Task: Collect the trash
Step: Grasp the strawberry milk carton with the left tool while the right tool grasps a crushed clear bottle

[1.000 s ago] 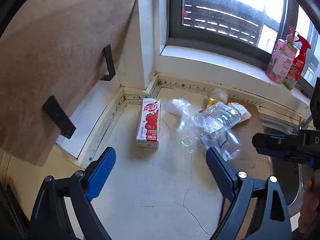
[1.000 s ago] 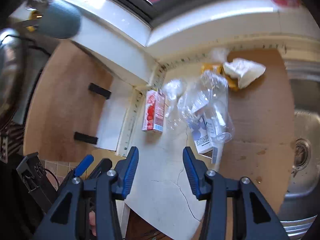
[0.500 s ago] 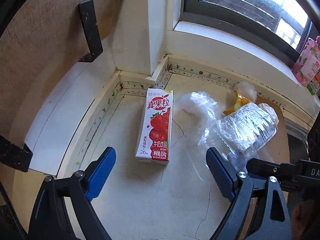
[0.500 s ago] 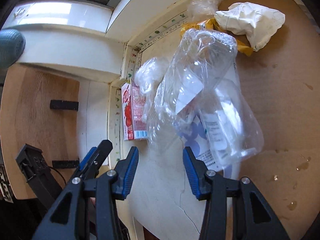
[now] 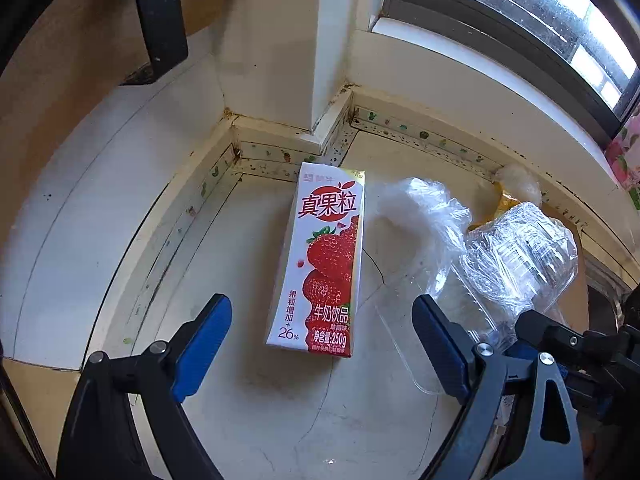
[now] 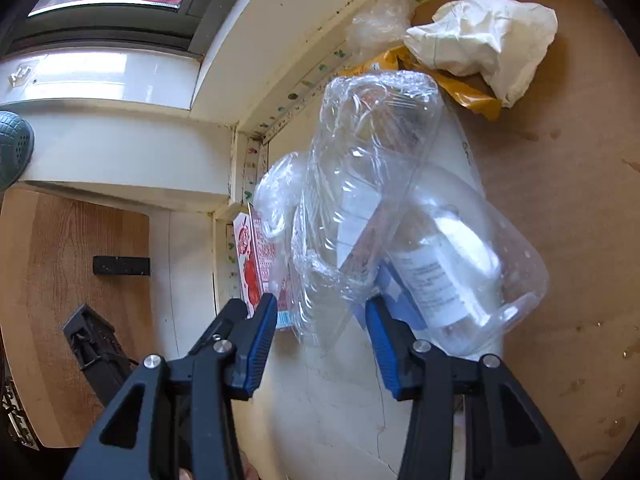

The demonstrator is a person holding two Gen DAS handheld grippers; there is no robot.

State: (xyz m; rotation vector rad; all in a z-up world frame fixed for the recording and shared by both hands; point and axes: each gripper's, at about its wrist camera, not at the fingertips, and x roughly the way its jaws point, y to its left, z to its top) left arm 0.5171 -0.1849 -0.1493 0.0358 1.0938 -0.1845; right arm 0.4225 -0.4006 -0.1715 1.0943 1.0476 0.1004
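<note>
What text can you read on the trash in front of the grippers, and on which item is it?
All readable text is on the strawberry milk carton:
"真果粒"
"果粒增加+26%"
"牛奶饮品"
"净含量:250g"
Logo at the carton's top corner: too small to read.
Label on the clear plastic bottle: print too blurred to read.
Crumpled white paper and yellow wrapper: nothing legible.

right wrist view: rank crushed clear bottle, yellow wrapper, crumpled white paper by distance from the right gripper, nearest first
From the right gripper:
1. Crushed clear bottle, its lower end between the fingers, just ahead.
2. Yellow wrapper, behind the bottle, toward the back wall.
3. Crumpled white paper, farthest, up and right, partly overlapping the wrapper.
</note>
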